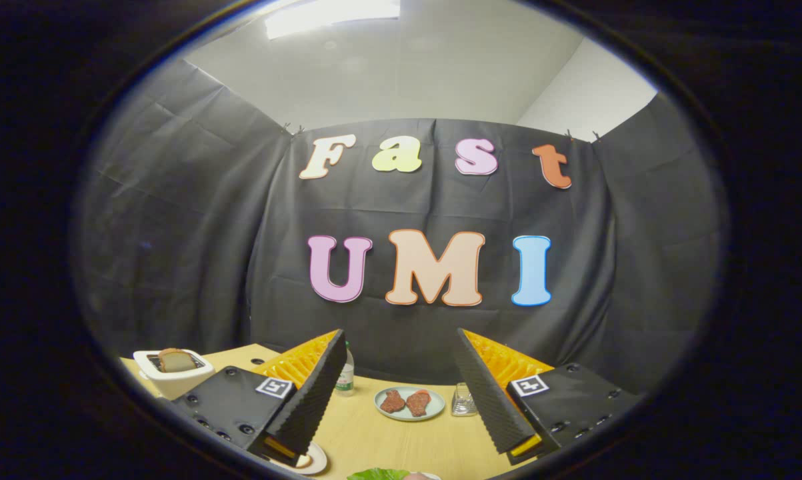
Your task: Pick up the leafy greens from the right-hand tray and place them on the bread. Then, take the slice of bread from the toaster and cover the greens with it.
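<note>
looking over: the gripper view faces along a table toward the booth's black cloth wall, with both fingers in the foreground.
table (pixel 374 437): light wood, spreading out beneath and beyond the fingers; its near edge is cut off.
gripper (pixel 401 390): jaws spread wide, nothing between them, held above the table; black ridged pads on orange backing.
fingers (pixel 314 393): the left one stands in front of the bottle's lower side and over the near plate; the right one covers part of the glass.
toaster (pixel 173 373): white, at the far left of the table, beyond the left finger, well apart from the plates.
bread slice (pixel 174 360): brown crust, standing up out of the toaster slot.
far plate (pixel 409 403): pale blue-grey, beyond the fingers and between them, holding two reddish-brown pieces side by side.
leafy greens (pixel 377 475): a green edge low between the fingers, nearest of all; mostly cut off, so what they rest on cannot be told.
near plate (pixel 311 460): white rim under the left fingertip, contents hidden.
bottle (pixel 345 377): clear, green label, behind the left finger.
glass (pixel 464 400): small, clear, just beside the far plate, touching the right finger's outline.
</note>
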Demonstrator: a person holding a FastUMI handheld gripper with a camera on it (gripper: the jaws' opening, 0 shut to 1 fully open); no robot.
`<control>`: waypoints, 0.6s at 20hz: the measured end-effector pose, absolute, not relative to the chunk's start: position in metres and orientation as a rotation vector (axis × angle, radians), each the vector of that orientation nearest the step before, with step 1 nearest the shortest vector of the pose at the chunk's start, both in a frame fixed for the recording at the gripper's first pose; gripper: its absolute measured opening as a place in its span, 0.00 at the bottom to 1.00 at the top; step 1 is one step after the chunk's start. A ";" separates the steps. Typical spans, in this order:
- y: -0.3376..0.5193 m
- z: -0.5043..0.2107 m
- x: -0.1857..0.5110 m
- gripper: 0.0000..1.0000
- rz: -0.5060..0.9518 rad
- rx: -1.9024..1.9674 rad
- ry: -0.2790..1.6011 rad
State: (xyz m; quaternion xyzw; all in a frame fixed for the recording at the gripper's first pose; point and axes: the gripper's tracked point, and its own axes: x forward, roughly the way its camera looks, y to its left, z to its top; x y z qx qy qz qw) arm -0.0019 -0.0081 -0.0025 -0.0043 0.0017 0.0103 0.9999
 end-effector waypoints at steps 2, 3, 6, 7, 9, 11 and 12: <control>-0.009 -0.003 -0.003 1.00 0.025 -0.010 0.002; -0.010 -0.004 -0.003 1.00 0.028 -0.009 0.003; -0.009 -0.004 -0.005 1.00 0.042 0.013 0.002; -0.010 -0.005 -0.005 1.00 0.044 0.015 0.003; -0.013 -0.007 -0.006 1.00 0.057 0.008 0.009; -0.014 -0.011 -0.006 1.00 0.078 -0.012 0.020; -0.014 -0.015 -0.005 1.00 0.092 -0.021 0.033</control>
